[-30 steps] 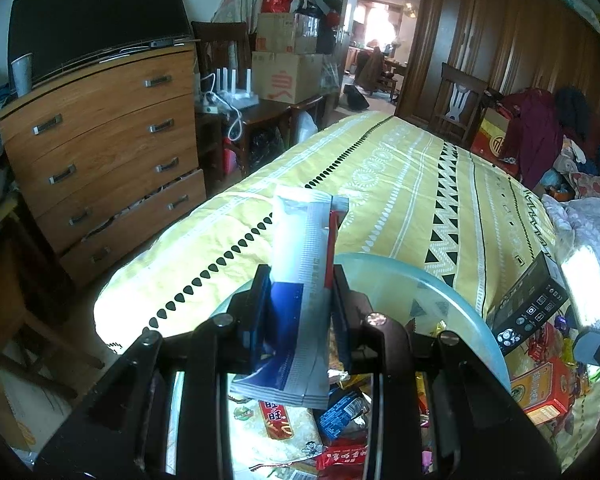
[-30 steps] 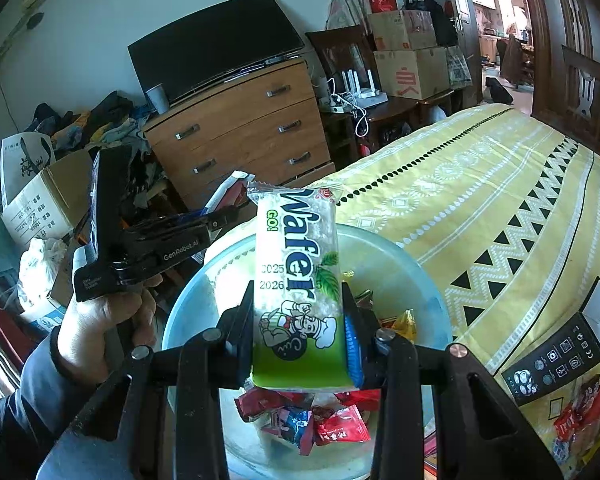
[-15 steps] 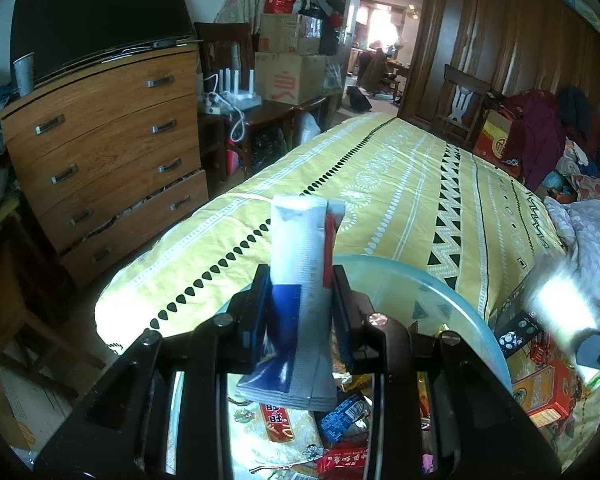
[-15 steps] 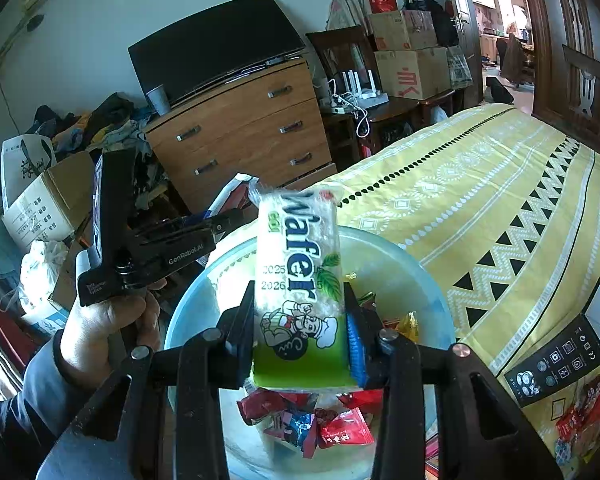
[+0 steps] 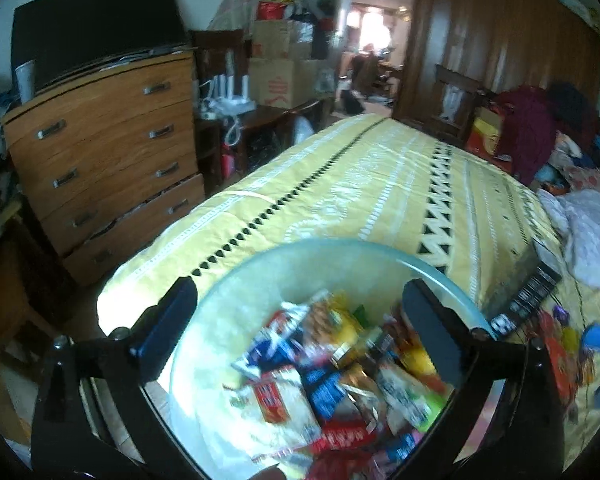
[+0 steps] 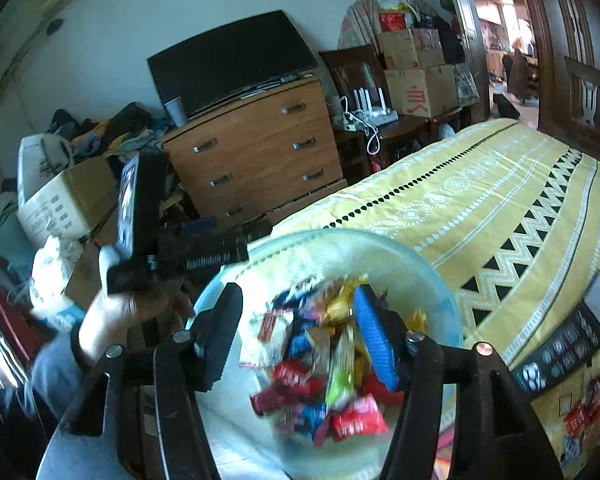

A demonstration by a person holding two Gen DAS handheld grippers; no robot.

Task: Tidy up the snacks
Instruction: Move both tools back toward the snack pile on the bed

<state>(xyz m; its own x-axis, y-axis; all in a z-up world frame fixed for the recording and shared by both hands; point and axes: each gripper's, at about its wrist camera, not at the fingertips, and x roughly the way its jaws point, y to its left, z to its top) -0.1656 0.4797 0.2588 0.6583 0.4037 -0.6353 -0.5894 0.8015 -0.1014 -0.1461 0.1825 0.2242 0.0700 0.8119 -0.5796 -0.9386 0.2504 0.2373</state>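
A pale blue bowl [image 5: 260, 276] sits at the near corner of the bed and holds a heap of snack packets [image 5: 340, 372]. My left gripper [image 5: 300, 320] hangs open and empty over it. In the right wrist view the same bowl [image 6: 432, 280] holds the packets [image 6: 320, 360], with a green wafer pack [image 6: 340, 368] blurred, standing among them. My right gripper [image 6: 298, 332] is open and empty above the bowl. The left gripper [image 6: 204, 240] shows there too, held in a hand at the bowl's left rim.
The bed has a yellow patterned cover [image 5: 380, 184]. A black remote [image 5: 528, 296] and loose snacks [image 5: 556, 352] lie right of the bowl. A wooden dresser [image 5: 100, 152] with a TV stands to the left of the bed. Boxes and chairs stand behind.
Both grippers opened. The blue-white packet left the left gripper and the green wafer pack left the right one; both dropped into the bowl. The views are blurred by motion.
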